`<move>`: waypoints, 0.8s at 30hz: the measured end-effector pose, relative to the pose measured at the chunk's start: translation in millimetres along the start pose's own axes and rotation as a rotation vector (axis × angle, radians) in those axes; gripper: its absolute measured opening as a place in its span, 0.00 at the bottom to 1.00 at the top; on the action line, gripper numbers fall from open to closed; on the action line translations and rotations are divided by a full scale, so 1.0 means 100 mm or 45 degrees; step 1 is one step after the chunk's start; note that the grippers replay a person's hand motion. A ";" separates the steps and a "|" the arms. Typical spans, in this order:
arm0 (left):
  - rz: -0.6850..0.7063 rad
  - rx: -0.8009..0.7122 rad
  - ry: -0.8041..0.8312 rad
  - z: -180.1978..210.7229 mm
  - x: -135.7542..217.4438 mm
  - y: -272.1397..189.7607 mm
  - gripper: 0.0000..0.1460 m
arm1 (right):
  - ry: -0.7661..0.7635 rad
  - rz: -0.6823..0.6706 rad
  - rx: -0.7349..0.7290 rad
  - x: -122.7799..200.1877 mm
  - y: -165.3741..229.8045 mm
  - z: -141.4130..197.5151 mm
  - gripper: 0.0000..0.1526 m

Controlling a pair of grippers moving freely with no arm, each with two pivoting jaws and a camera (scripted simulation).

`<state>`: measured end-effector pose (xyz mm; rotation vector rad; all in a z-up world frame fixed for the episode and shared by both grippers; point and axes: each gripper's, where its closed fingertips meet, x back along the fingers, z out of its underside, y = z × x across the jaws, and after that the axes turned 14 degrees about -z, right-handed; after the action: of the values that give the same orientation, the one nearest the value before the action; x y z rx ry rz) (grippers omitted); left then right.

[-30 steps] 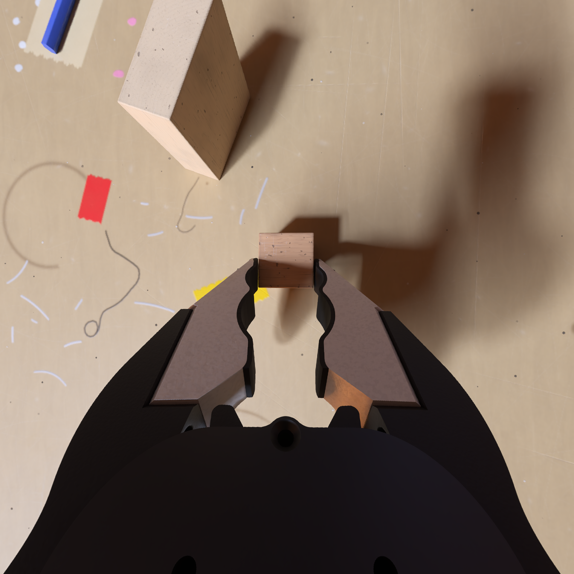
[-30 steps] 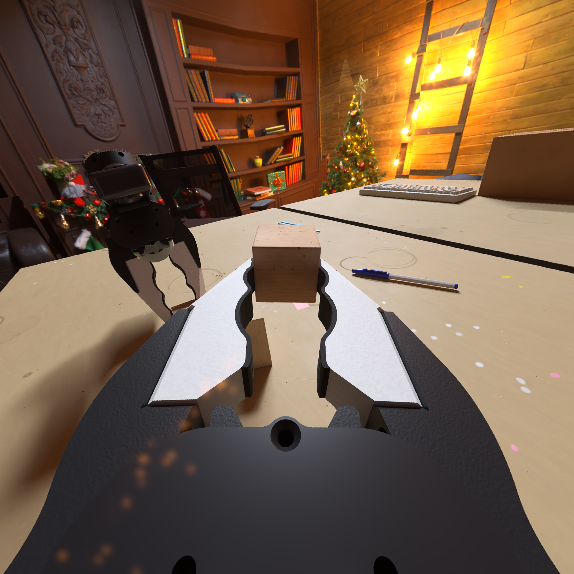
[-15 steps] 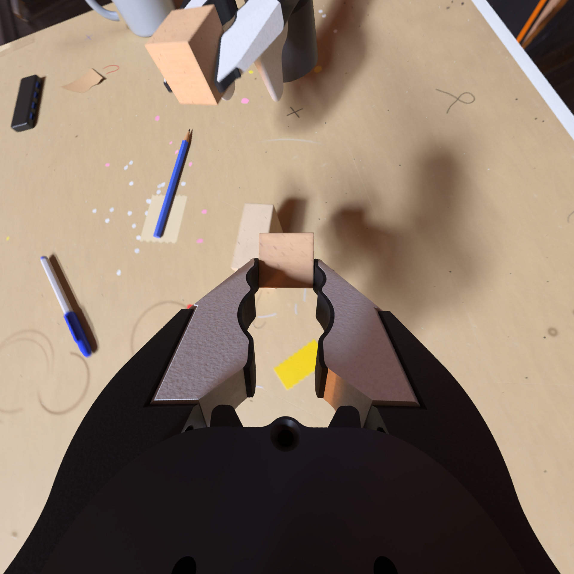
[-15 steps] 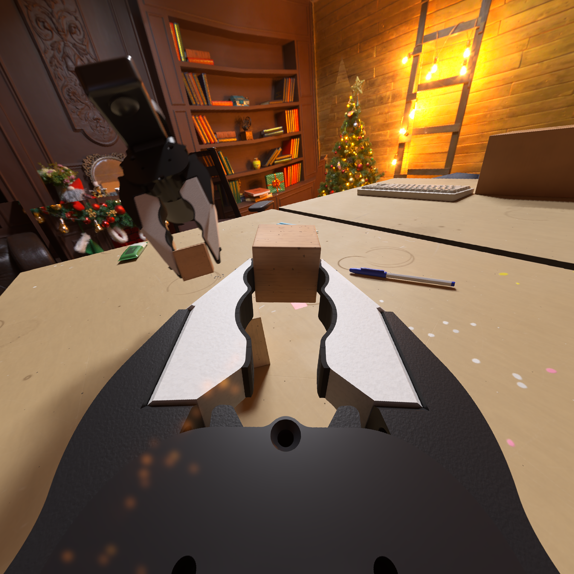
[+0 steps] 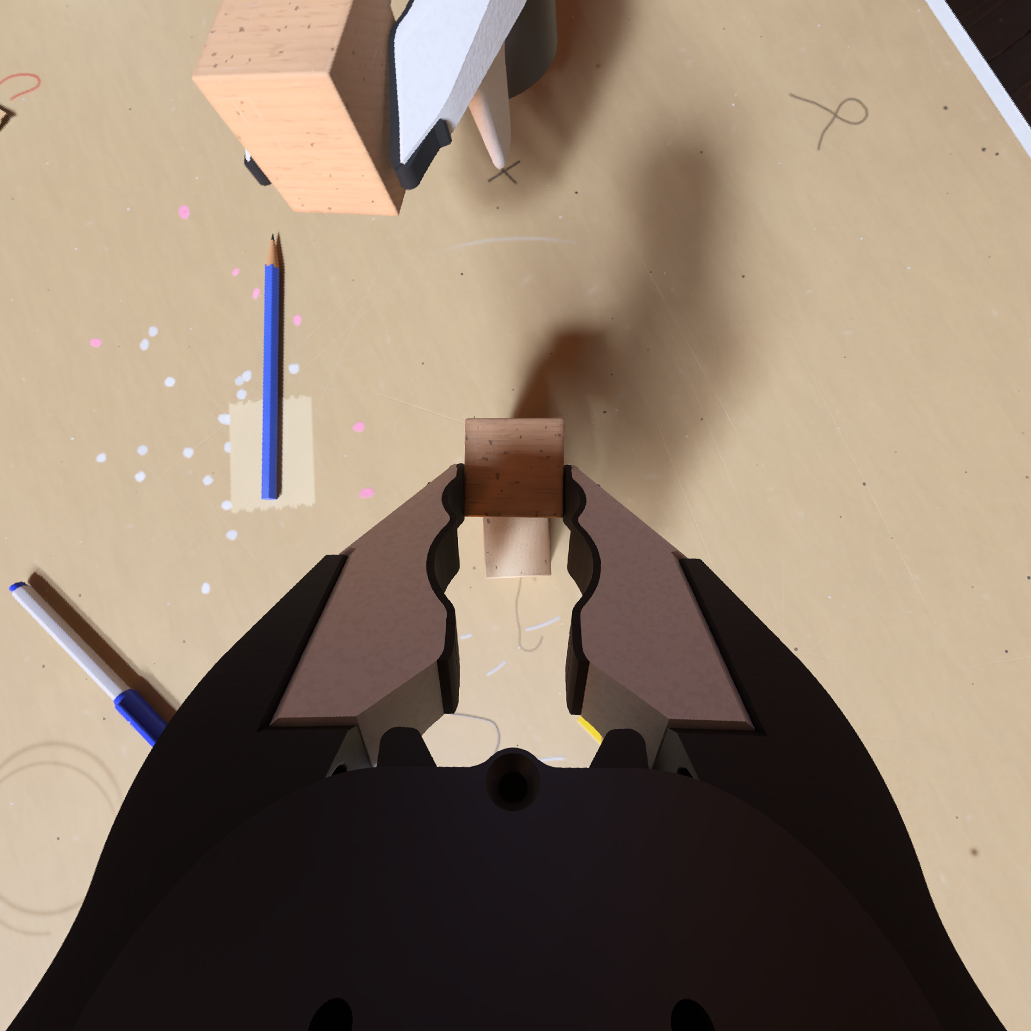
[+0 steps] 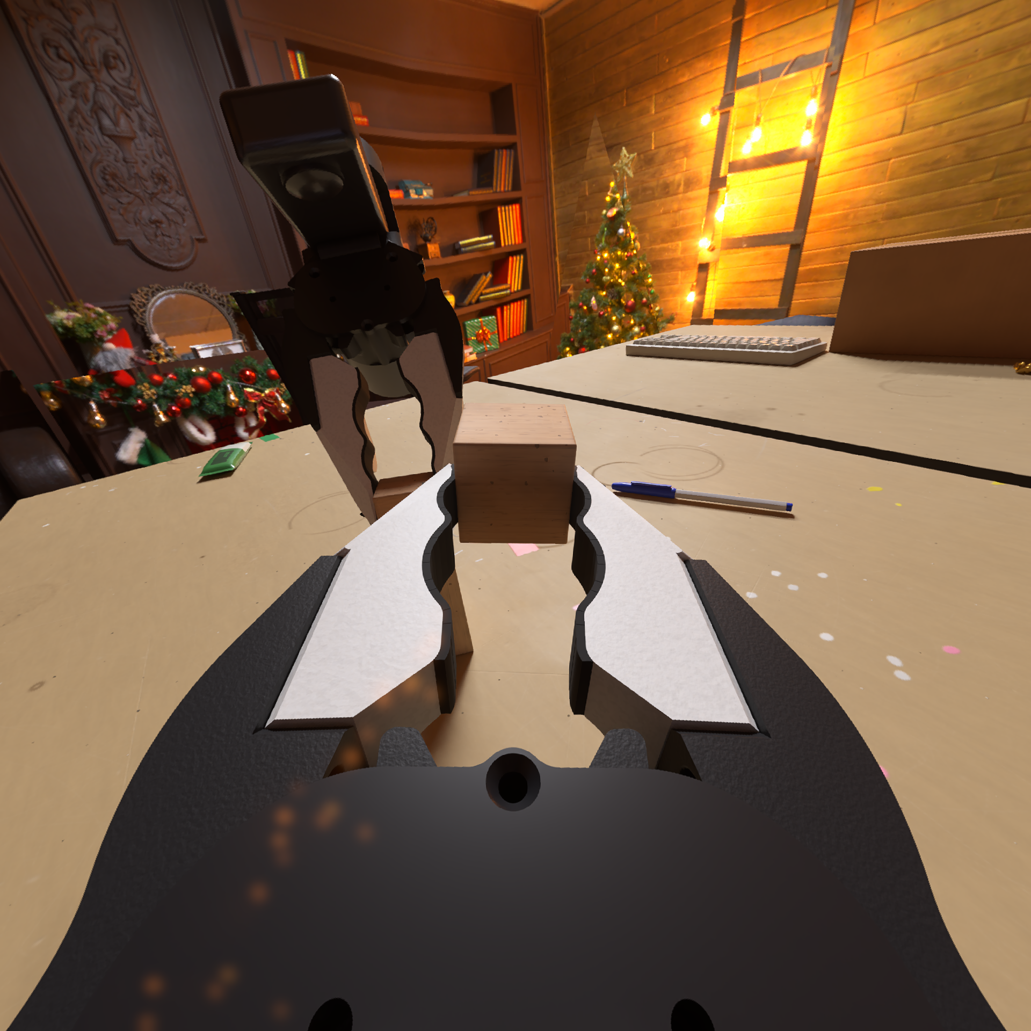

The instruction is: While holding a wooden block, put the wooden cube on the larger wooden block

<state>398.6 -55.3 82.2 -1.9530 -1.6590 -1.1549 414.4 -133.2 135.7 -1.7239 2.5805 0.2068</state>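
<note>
My left gripper [image 5: 513,474] is shut on the small wooden cube [image 5: 513,466] and holds it in the air. Directly beneath it, the larger wooden block [image 5: 518,549] stands upright on the table, its top showing between my fingers. My right gripper [image 6: 513,480] is shut on a wooden block [image 6: 513,474] and holds it above the table. In the left wrist view the right gripper [image 5: 335,173] and its block [image 5: 295,100] hang at the top. In the right wrist view the left gripper [image 6: 390,496] holds the cube [image 6: 401,488] just left of my block, and the standing block [image 6: 462,613] is partly hidden.
A blue pencil [image 5: 270,379] lies on a tape patch and a pen [image 5: 83,653] lies at the left. The table edge [image 5: 982,72] runs at the top right. Another pen [image 6: 697,496], a keyboard [image 6: 725,348], a cardboard box [image 6: 937,301] and a green packet [image 6: 223,460] lie farther off.
My left gripper has risen with the cube and moved over the standing block, closer to the right gripper. My right gripper has kept its block almost still.
</note>
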 end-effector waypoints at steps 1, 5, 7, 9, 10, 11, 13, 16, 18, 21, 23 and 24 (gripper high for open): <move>0.004 -0.003 0.001 -0.01 -0.01 -0.01 0.24 | 0.004 0.001 0.001 0.00 0.00 0.00 0.25; 0.003 0.002 0.047 0.05 -0.03 -0.02 0.24 | 0.012 -0.006 -0.004 -0.02 0.01 0.02 0.25; -0.021 0.002 0.085 0.09 -0.04 0.01 0.24 | 0.024 -0.012 -0.004 -0.04 0.02 0.04 0.25; -0.018 0.016 0.080 0.10 -0.03 0.00 0.24 | 0.039 -0.017 0.001 -0.06 0.03 0.05 0.25; -0.013 0.025 0.070 0.10 -0.03 0.00 0.24 | 0.044 -0.019 0.002 -0.07 0.03 0.06 0.25; -0.012 0.033 0.062 0.10 -0.03 0.00 0.24 | 0.047 -0.023 0.002 -0.08 0.04 0.06 0.25; -0.021 0.041 0.063 0.11 -0.03 0.00 0.24 | 0.049 -0.026 -0.001 -0.09 0.04 0.07 0.25; -0.032 0.039 0.080 0.14 -0.04 0.00 0.24 | 0.052 -0.030 -0.002 -0.09 0.04 0.07 0.25; -0.039 0.041 0.075 0.14 -0.04 0.00 0.24 | 0.052 -0.033 -0.003 -0.10 0.05 0.07 0.25; -0.036 0.048 0.065 0.13 -0.04 0.00 0.24 | 0.057 -0.035 -0.003 -0.11 0.05 0.08 0.25; -0.032 0.051 0.057 0.12 -0.04 -0.01 0.24 | 0.059 -0.036 -0.004 -0.11 0.05 0.08 0.25; -0.031 0.051 0.054 0.12 -0.04 -0.02 0.24 | 0.059 -0.036 -0.004 -0.11 0.05 0.08 0.25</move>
<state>401.4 -49.0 71.4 -1.8763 -1.6751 -1.1553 413.6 -120.2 129.1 -1.7866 2.5868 0.1729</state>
